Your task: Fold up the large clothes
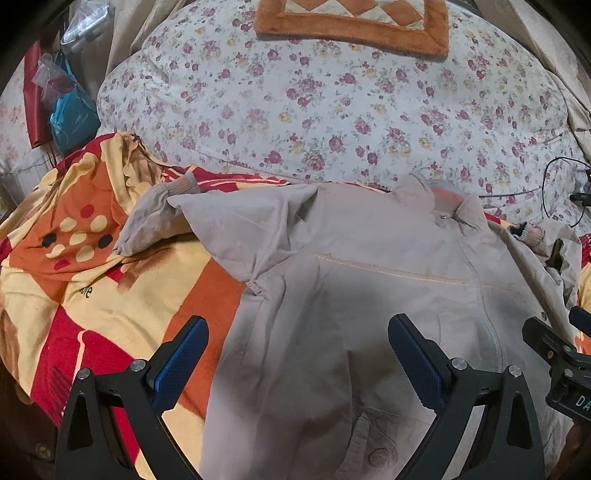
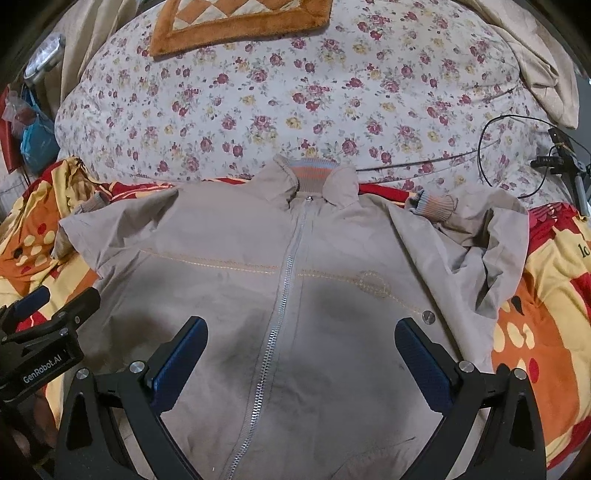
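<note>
A beige zip-up jacket (image 2: 295, 295) lies front up and zipped on the bed, collar away from me. It also shows in the left wrist view (image 1: 369, 295). Its left sleeve (image 1: 155, 218) is folded in at the shoulder, and its right sleeve (image 2: 480, 229) is bunched with the ribbed cuff (image 2: 436, 206) near the collar. My left gripper (image 1: 298, 339) is open above the jacket's left side. My right gripper (image 2: 301, 339) is open above the zipper and chest, holding nothing. Each gripper shows at the edge of the other's view, the right one (image 1: 554, 350) and the left one (image 2: 48, 314).
The jacket rests on a red, orange and yellow blanket (image 1: 92, 295). Behind it lies a floral quilt (image 2: 295, 103) with an orange-bordered cushion (image 2: 236, 22). A black cable and device (image 2: 554, 162) lie at the right. Bags (image 1: 66, 107) hang at the far left.
</note>
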Demonstrator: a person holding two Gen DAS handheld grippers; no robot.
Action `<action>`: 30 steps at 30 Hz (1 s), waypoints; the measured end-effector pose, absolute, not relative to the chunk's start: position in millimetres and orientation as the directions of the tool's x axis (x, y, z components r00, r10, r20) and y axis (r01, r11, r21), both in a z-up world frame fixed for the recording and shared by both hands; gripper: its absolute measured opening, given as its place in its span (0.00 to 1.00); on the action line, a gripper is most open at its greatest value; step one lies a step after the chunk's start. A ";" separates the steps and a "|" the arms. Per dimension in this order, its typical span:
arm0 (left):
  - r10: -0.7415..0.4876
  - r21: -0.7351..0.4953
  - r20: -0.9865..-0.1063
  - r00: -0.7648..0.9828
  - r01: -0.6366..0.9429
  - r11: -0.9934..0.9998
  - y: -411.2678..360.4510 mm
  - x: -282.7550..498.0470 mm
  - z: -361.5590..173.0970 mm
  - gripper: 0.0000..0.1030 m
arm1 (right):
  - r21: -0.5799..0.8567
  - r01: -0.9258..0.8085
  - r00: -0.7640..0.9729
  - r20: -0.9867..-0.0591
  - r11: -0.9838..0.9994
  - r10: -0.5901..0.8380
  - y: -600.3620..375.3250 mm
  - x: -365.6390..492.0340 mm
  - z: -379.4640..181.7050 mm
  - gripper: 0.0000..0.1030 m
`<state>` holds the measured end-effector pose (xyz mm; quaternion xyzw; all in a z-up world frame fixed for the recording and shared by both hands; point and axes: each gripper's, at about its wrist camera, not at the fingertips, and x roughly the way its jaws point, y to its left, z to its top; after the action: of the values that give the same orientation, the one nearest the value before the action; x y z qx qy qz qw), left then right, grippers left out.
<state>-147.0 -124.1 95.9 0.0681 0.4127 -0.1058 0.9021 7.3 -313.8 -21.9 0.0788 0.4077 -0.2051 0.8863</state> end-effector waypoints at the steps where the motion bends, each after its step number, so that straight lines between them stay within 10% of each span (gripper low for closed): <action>1: -0.134 0.036 -0.759 0.637 0.247 0.968 -124.6 -146.6 95.6 0.95 | -0.026 0.429 0.583 -0.756 0.903 -0.299 -314.2 7.7 -22.3 0.99; 30: -0.125 0.034 -0.765 0.632 0.233 0.972 -124.8 -141.4 88.5 0.95 | -0.042 0.438 0.554 -0.774 0.898 -0.307 -315.2 15.6 -30.9 0.98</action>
<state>-141.4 -124.8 88.5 0.0649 0.4173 -0.0995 0.9010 15.6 -315.2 -30.9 0.0778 0.4220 -0.2120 0.8780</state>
